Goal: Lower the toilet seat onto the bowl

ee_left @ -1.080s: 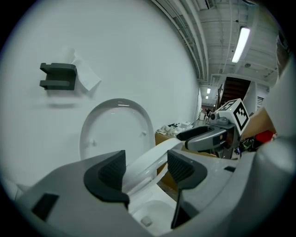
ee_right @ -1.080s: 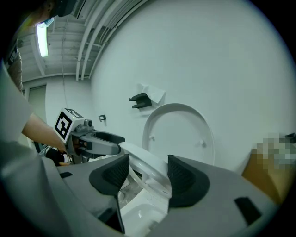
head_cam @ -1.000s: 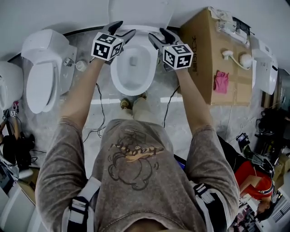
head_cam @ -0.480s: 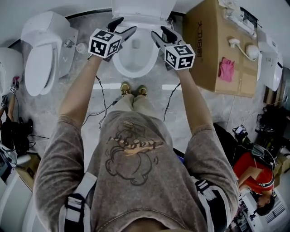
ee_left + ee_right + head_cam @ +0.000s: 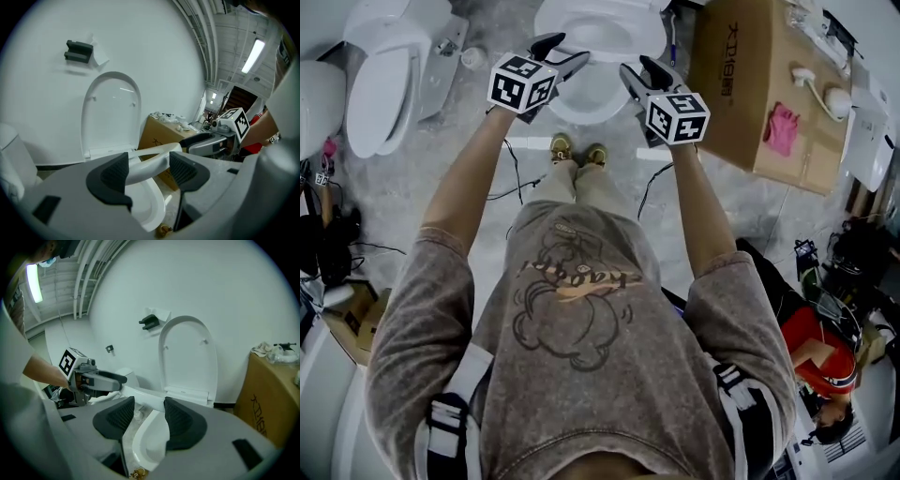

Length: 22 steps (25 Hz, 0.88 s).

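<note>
Comparing the views, we are reading height only from the two gripper views. There the toilet seat (image 5: 153,160) is hanging aslant above the bowl (image 5: 146,203), partway between the bowl's rim and the lid (image 5: 111,110), which is standing upright behind the bowl against the wall. The head view is flattening all this into one white oval, but it alone is showing our shoes (image 5: 577,150) just in front of the bowl.

The seat's long axis is running from the hinge at the back of the bowl toward us, with the front end raised.

The left gripper (image 5: 562,52) is sitting at the bowl's left side and the right gripper (image 5: 636,67) at its right. The jaws of each are standing apart and clamping nothing, with the seat's white rim crossing the gap.

A cardboard box (image 5: 750,80) is standing just right of the bowl, close beside the right gripper. A second toilet (image 5: 384,70) is standing well to the bowl's left.
</note>
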Tool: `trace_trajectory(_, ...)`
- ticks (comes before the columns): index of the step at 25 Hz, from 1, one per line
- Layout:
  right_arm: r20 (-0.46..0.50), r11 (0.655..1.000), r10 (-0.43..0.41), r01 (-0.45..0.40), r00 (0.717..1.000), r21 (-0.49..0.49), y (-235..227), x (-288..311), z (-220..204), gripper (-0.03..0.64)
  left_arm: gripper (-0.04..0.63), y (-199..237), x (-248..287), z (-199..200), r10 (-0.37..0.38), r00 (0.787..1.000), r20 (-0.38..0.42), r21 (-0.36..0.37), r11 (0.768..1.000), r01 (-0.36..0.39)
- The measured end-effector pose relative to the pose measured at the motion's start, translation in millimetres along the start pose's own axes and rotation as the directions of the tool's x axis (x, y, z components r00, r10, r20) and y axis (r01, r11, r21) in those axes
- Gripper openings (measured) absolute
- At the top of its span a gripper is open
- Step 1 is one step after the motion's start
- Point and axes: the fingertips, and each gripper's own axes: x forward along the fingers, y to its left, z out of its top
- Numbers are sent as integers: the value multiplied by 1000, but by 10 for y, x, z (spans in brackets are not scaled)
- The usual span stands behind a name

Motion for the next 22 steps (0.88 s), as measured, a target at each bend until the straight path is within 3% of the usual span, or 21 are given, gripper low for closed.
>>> trace_trajectory(6,-123,998,28,-20,992,65,144,-9,-819,195,277,-175,6,-842,-20,994,-112,-71,997,12)
trace_trajectory(13,-264,989,57,-19,963,144,179,138,-1849,195,277,-262,273,-1846,-12,972,-235,-155,988,-26)
trace_trajectory(22,-388,981,97,-22,917,193,41,528,-2936,196,277,-126,693,-2928,4,948,-318,-218,973,-77)
